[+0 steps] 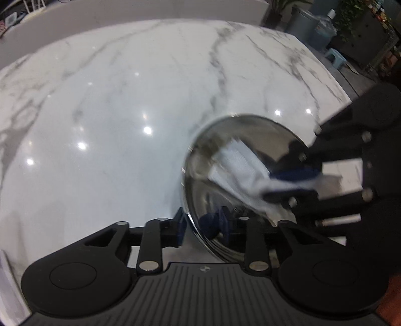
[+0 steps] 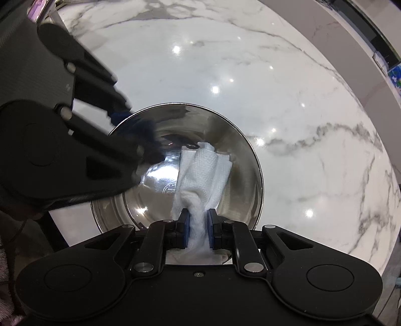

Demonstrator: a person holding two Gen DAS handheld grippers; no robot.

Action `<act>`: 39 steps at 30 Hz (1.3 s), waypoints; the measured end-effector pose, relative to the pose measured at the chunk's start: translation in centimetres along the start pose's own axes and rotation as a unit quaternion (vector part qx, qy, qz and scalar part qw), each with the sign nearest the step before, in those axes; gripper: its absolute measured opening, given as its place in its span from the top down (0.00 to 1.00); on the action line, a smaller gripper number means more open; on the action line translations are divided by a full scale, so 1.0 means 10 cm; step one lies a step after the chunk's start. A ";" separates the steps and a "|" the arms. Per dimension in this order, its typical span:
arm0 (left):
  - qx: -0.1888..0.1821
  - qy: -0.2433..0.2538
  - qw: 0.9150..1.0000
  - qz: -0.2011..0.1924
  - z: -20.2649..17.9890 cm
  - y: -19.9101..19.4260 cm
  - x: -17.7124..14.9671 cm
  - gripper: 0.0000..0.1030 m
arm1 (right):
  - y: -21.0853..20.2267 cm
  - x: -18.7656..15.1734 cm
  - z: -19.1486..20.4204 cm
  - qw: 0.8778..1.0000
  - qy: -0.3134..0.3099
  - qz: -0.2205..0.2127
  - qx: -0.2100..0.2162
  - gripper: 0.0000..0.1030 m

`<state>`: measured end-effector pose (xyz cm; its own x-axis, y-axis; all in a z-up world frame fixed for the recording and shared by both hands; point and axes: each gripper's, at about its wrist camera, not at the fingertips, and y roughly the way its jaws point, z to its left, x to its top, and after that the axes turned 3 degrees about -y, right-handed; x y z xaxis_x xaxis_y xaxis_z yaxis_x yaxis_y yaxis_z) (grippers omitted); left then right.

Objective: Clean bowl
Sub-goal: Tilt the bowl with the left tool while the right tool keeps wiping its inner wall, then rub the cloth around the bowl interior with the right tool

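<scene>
A white marble table (image 1: 125, 100) with grey veining fills most of both views, and small ceiling lights are mirrored in its glossy top. Behind its far edge, in the left wrist view, a dim room is seen, with a grey bin (image 1: 304, 21), leafy plants (image 1: 351, 17) and a small pale stool (image 1: 337, 57) on the floor.

On the marble a shiny steel bowl (image 2: 238, 155) is stood, round and deep, its inside reflecting the tools above it. Inside the bowl a folded white paper towel (image 2: 203, 170) is laid against the bottom and the near wall; nothing else can be made out in the bowl.

The paper towel is held by the right gripper (image 2: 198, 225): its blue pads are closed almost fully on a bunched end of the towel, which is squeezed between them while the rest is spread downward into the bowl.

The left gripper (image 1: 203, 225) is placed at the bowl's rim, with one blue pad outside the wall and the other inside it. The jaws are seen narrowly apart around the rim, but whether the pads are pressed on the metal cannot be told, since that part is blurred and doubled by reflection.
</scene>
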<state>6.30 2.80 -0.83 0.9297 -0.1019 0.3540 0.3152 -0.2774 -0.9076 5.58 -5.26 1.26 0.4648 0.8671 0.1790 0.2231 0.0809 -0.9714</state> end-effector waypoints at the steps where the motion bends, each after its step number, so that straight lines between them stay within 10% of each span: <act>1: 0.001 0.003 1.000 0.000 -0.01 0.00 -0.01 0.71 | 0.00 -0.01 0.00 1.000 0.001 0.000 0.001 0.88; 10: 0.021 0.002 0.999 -0.026 0.01 -0.04 0.03 0.84 | -0.03 -0.05 0.02 1.000 0.008 -0.001 0.018 0.88; 18: 0.034 0.012 0.999 -0.035 -0.03 -0.04 0.04 0.84 | -0.04 -0.11 0.00 0.990 0.054 -0.020 0.126 0.88; 24: 0.033 0.011 0.999 -0.036 -0.03 -0.03 0.04 0.84 | -0.07 -0.10 0.16 0.999 -0.027 0.005 -0.021 0.88; 39: -0.001 -0.020 1.000 -0.021 0.04 -0.04 -0.07 0.79 | -0.10 -0.22 0.14 1.000 0.011 -0.006 0.006 0.88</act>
<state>5.62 3.33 -0.83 0.9229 -0.0516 0.3816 0.3531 -0.2818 -0.8921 3.09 -6.59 1.63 0.4813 0.8550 0.1934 0.2177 0.0971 -0.9712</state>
